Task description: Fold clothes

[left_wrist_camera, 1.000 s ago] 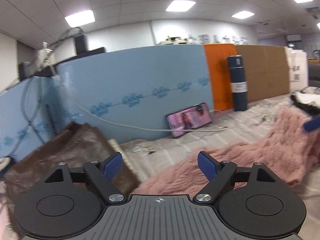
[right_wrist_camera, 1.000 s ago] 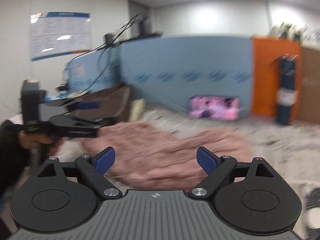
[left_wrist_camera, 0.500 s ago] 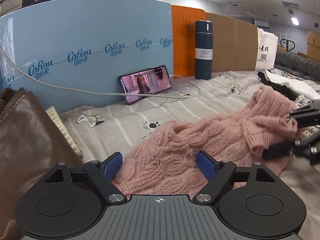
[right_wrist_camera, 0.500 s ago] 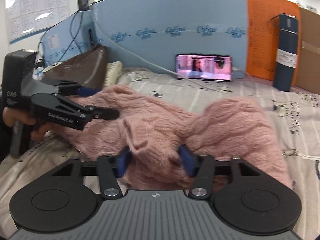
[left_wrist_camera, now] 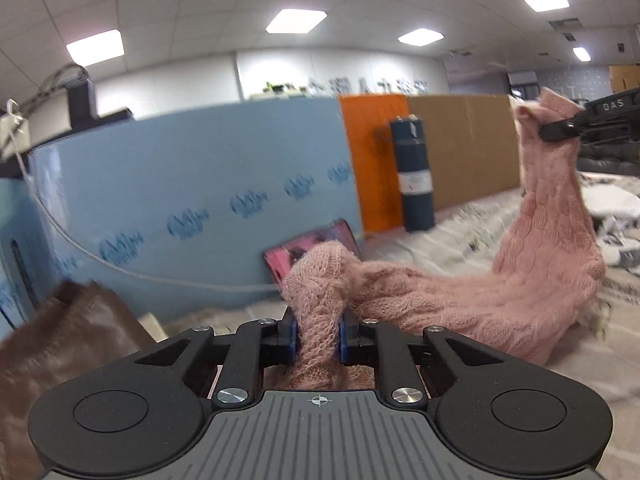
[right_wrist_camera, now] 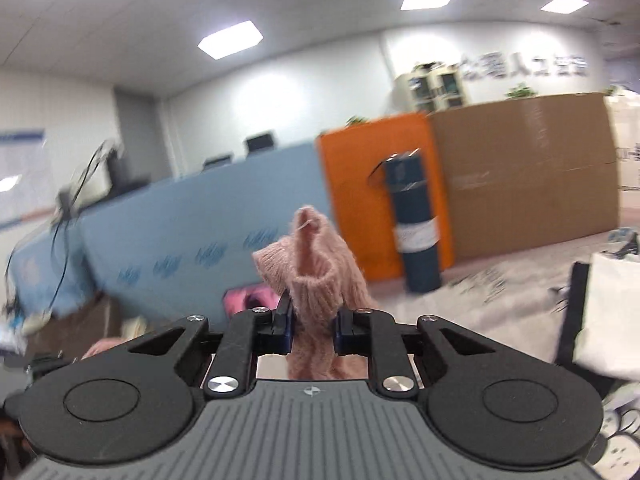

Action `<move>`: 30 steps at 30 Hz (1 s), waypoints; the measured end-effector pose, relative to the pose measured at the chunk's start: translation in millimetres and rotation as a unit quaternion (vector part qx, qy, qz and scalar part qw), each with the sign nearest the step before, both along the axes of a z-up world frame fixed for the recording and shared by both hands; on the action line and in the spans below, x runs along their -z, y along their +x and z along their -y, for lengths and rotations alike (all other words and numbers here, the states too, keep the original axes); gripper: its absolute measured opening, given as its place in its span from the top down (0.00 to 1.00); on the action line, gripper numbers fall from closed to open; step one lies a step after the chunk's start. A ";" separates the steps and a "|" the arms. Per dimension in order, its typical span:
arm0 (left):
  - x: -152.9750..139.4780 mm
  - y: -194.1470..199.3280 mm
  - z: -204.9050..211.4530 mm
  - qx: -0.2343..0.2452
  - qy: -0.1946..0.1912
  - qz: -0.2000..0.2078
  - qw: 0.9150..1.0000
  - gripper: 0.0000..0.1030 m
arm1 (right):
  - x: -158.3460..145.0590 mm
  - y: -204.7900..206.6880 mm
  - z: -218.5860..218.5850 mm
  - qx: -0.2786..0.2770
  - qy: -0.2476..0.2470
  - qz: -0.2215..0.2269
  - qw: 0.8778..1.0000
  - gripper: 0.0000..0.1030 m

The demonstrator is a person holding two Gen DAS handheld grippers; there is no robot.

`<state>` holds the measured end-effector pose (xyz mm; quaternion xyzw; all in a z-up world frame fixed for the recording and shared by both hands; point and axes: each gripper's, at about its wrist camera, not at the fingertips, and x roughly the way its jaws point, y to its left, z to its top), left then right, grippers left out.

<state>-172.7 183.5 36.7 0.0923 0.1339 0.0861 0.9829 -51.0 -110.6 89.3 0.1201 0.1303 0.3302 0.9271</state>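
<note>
- Now, in the left wrist view, the pink sweater is pinched by the left gripper, whose fingers were spread half a second ago; its far end is lifted off the bedsheet by the right gripper.
- In the right wrist view, a ribbed edge of the sweater is clamped in the right gripper, raised higher than before.

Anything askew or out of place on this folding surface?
Only one thing: the propped phone stands right behind the pink knitted sweater, which the left hand-held gripper and right hand-held gripper both clamp. It seems liable to be knocked over.
</note>
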 end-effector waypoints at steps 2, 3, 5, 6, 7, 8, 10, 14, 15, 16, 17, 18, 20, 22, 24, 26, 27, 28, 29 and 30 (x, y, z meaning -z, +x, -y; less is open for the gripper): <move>-12.4 -2.1 -6.7 -0.018 0.006 0.023 1.000 0.84 | -9.0 13.1 18.9 0.027 0.036 -0.006 0.999 0.85; -18.5 -3.5 -10.3 -0.025 0.007 0.034 0.999 0.84 | -11.4 19.0 27.8 0.037 0.053 -0.010 0.998 0.85; -30.0 -5.9 -17.9 -0.030 -0.001 0.050 0.998 0.84 | -12.6 30.5 42.5 0.053 0.082 -0.022 0.995 0.86; -33.4 -5.5 -20.4 -0.028 -0.007 0.053 0.998 0.84 | -11.8 37.4 48.4 0.060 0.090 -0.030 0.994 0.86; -34.9 -4.5 -22.3 -0.023 -0.016 0.052 0.998 0.84 | -9.8 45.0 54.2 0.070 0.098 -0.039 0.992 0.86; -33.9 -2.8 -22.9 -0.014 -0.028 0.047 0.998 0.84 | -6.5 52.8 58.9 0.079 0.103 -0.047 0.990 0.86; -26.1 1.7 -18.4 0.007 -0.039 0.024 0.999 0.84 | 6.7 71.9 65.4 0.090 0.102 -0.075 0.988 0.86; 0.7 9.8 -6.1 0.040 -0.057 -0.030 0.997 0.84 | 42.0 103.5 75.0 0.113 0.077 -0.137 0.981 0.86; 7.0 11.8 -3.1 0.044 -0.055 -0.043 0.997 0.84 | 52.4 109.6 77.3 0.120 0.066 -0.153 0.979 0.86; 12.7 13.9 -0.4 0.047 -0.052 -0.054 0.996 0.84 | 62.4 115.1 79.5 0.128 0.053 -0.166 0.976 0.85; 18.4 15.9 2.3 0.050 -0.049 -0.066 0.995 0.83 | 70.8 119.6 82.3 0.138 0.041 -0.177 0.974 0.84; 21.9 17.6 4.4 0.053 -0.046 -0.074 0.995 0.83 | 78.0 123.6 85.7 0.149 0.031 -0.187 0.970 0.83; 25.6 19.1 7.4 0.052 -0.040 -0.079 0.995 0.83 | 88.9 128.5 91.8 0.175 0.014 -0.199 0.964 0.79; 28.2 17.9 9.3 0.050 -0.040 -0.079 0.995 0.83 | 90.0 124.2 95.5 0.207 0.008 -0.189 0.960 0.69; 29.3 16.2 8.8 0.048 -0.043 -0.075 0.995 0.82 | 80.7 113.3 101.2 0.238 0.000 -0.165 0.957 0.54; 29.6 14.3 9.4 0.047 -0.042 -0.067 0.996 0.81 | 67.1 102.1 99.4 0.241 -0.011 -0.141 0.960 0.46; 28.3 12.8 10.5 0.045 -0.040 -0.061 0.996 0.80 | 60.1 96.7 97.2 0.238 -0.018 -0.130 0.962 0.42; 27.0 11.4 11.9 0.043 -0.039 -0.055 0.997 0.80 | 53.8 92.2 93.3 0.225 -0.017 -0.127 0.966 0.36; 25.8 7.6 15.3 0.047 -0.032 -0.047 0.997 0.81 | 48.1 88.2 87.9 0.202 -0.010 -0.131 0.971 0.33; 24.7 2.6 20.0 0.053 -0.022 -0.038 0.998 0.81 | 44.7 86.1 81.7 0.169 0.004 -0.143 0.975 0.29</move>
